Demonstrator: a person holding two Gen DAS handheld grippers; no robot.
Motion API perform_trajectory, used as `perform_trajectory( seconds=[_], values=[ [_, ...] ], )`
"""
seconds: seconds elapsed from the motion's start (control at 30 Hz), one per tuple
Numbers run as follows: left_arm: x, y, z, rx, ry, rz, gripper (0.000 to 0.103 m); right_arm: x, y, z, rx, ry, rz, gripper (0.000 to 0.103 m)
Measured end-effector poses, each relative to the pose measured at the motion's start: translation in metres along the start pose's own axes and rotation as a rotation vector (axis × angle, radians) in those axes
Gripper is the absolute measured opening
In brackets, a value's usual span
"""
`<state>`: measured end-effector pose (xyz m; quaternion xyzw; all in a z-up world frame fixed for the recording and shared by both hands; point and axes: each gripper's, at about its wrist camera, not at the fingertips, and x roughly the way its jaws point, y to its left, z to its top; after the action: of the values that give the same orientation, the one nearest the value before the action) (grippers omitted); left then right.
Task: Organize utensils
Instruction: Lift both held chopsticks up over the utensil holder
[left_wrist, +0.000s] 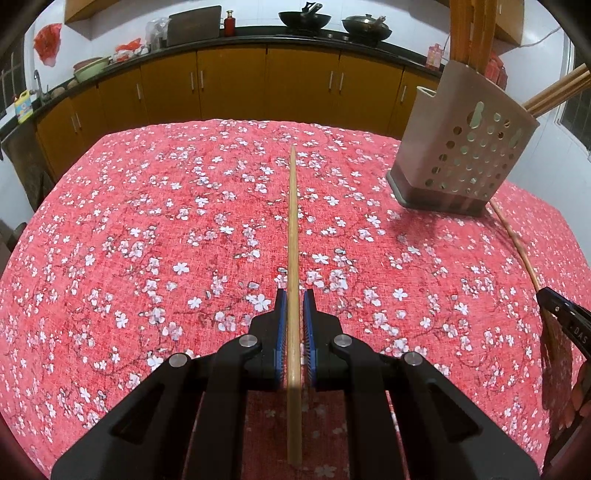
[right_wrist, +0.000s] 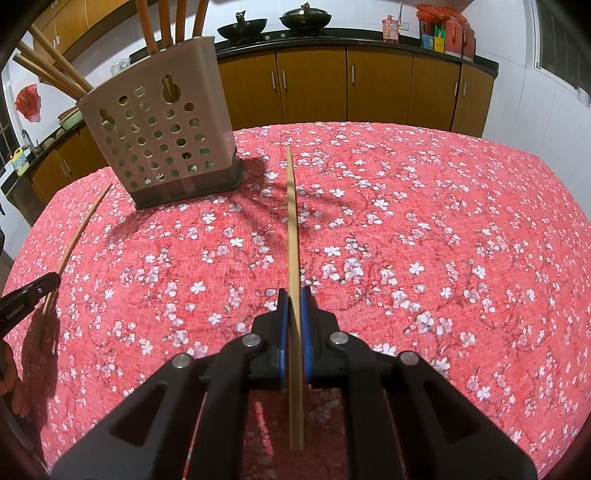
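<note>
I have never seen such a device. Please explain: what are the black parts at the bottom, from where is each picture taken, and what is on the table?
The black parts are two hand-held grippers, each carrying its own camera that looks along its fingers. One picture comes from the left gripper, the other from the right gripper. Each is closed on one chopstick: the left chopstick and the right chopstick. On the red flowered tablecloth stands a holder with round holes, already containing wooden utensils. Each view also shows the other gripper at its edge.
</note>
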<state>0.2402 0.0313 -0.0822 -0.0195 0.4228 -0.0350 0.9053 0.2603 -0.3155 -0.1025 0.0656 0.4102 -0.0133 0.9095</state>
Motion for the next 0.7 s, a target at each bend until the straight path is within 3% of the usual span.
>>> perform_trajectory(
  seconds=[0.43,0.53,0.7],
  values=[
    [-0.006,-0.005,-0.005,0.044,0.007,0.021,0.007,-0.011,-0.007,-0.006,0.037,-0.004,0.032,0.008],
    [-0.014,-0.003,-0.002,0.034,-0.001,0.003,0.007,-0.027,-0.009,-0.002,0.054,-0.053,0.049,0.008],
    [-0.046,0.0,0.012,0.033,-0.091,-0.028,0.007,-0.066,-0.012,0.014,0.063,-0.169,0.059,0.008]
  ],
)
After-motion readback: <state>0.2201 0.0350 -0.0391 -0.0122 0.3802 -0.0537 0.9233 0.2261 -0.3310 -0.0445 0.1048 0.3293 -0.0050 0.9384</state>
